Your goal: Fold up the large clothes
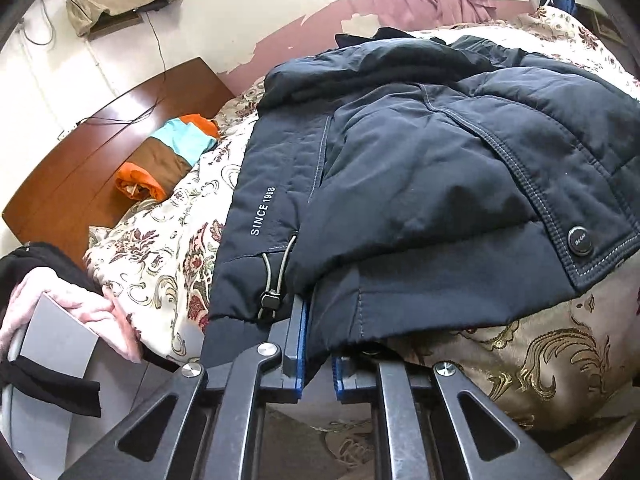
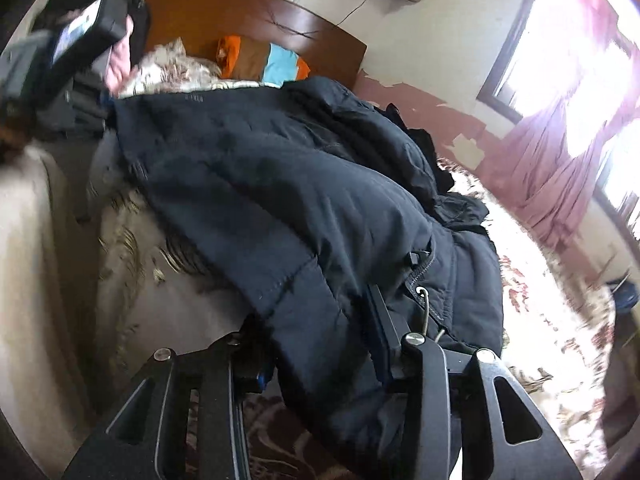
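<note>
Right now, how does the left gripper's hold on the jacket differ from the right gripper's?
The left gripper pinches a thin hem edge of the jacket, jaws nearly together; the right gripper has a thick, bunched fold between its jaws, which stand wider apart. The left sits beside a drawcord toggle; the right sits beside a metal eyelet. Both are shut on the same dark jacket lying on the bed.

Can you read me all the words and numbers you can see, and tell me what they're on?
"SINCE 1968": white letters printed near the hem of the dark jacket, beside its drawstring toggle, in the left wrist view.
Snap button on the jacket flap: it has tiny lettering, too small to read.
Right wrist view: a faint mark on the jacket near its top edge, too blurred to read.
</note>
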Demonstrator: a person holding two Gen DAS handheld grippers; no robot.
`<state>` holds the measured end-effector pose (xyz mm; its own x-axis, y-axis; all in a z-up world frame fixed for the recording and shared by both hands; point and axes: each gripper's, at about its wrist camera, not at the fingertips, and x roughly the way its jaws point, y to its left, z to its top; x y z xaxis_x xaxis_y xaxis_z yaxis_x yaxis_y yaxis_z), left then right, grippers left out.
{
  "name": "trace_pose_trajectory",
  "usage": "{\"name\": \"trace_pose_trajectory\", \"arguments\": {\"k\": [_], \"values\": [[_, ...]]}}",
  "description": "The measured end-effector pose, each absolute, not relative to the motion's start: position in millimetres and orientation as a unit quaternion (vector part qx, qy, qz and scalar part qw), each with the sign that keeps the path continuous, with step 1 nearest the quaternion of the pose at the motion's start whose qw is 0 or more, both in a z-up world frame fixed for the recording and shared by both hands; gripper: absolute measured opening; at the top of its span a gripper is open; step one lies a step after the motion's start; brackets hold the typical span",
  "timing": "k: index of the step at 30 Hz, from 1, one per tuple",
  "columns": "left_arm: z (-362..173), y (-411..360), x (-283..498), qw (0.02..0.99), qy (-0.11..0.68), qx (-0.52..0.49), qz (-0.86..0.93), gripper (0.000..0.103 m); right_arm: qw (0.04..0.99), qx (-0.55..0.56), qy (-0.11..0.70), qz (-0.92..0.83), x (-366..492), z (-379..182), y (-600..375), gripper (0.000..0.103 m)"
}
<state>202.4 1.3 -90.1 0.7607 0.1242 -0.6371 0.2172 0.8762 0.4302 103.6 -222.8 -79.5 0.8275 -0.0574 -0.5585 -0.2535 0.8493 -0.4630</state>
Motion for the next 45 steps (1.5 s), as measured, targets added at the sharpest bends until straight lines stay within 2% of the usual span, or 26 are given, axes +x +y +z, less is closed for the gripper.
{"name": "trace_pose_trajectory", "arguments": {"k": [3, 7, 10, 14, 20, 34, 38, 45], "values": [[-87.0, 1.2, 199.6, 0.910, 0.336, 0.242, -0.026, 0.008, 0.923, -0.247, 0.288, 0.058, 102.6, -72.0, -226.3, 0.032], [-79.1, 4.7, 194.0, 0.920, 0.320, 0.222, -0.033, 0.008, 0.938, -0.156, 0.301, 0.077, 111.9, -57.6, -243.3, 0.019], [-75.2, 2.7, 190.4, 0.925, 0.315, 0.209, -0.028, 0.007, 0.944, -0.147, 0.285, 0.075, 110.8, -52.2, -244.3, 0.012], [-57.2, 1.5, 178.6, 0.944, 0.277, 0.179, -0.027, 0.006, 0.955, -0.126, 0.257, 0.074, 102.2, -39.6, -252.2, 0.008], [-17.8, -7.6, 154.0, 0.966, 0.203, 0.160, -0.027, 0.006, 0.970, -0.084, 0.215, 0.070, 81.5, -17.4, -273.7, 0.006], [75.1, -29.3, 82.5, 0.983, 0.107, 0.148, -0.034, 0.005, 0.990, -0.085, 0.092, 0.069, 32.0, 75.7, -298.4, 0.006], [98.1, -46.2, 88.9, 0.982, 0.085, 0.167, -0.033, 0.005, 0.992, -0.088, 0.065, 0.063, 44.0, 93.1, -306.6, 0.006], [127.9, -72.9, 146.2, 0.980, 0.079, 0.180, -0.019, 0.005, 0.991, -0.127, 0.023, 0.044, 103.4, 110.9, -310.2, 0.006]]}}
